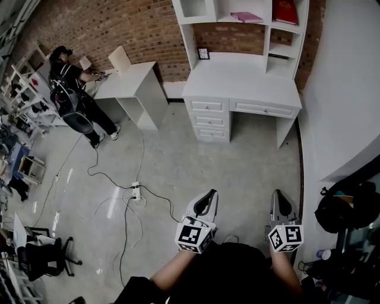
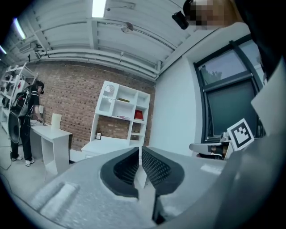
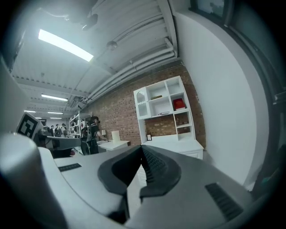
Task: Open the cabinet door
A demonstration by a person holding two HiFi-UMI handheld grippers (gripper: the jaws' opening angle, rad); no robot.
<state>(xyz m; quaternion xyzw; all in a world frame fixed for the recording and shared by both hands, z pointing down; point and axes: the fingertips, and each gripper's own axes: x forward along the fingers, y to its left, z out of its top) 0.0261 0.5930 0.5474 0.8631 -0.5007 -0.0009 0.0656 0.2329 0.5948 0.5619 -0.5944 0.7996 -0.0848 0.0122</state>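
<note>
Against far brick wall [image 1: 119,24]: desk [image 1: 243,80], cabinet door [image 1: 196,8] at its top left, apparently shut, untouched. Nearside: left gripper [image 1: 208,196], right gripper [image 1: 280,196], both pressed together, empty, well apart from door. Approach, grasp, pull all left. Open floor [image 1: 196,160] ahead; cables [image 1: 127,196] left, white wall [image 1: 344,89] right.

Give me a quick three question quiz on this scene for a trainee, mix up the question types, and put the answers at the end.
1. True or false: the left gripper is holding something.
2. Multiple choice: the red item in the white hutch sits A) on a top right shelf, B) on the desktop, C) in a drawer.
3. Fill in: the power strip lies on the ____.
Key: 1 false, its jaws are shut and empty; 2 A; 3 floor.
</note>
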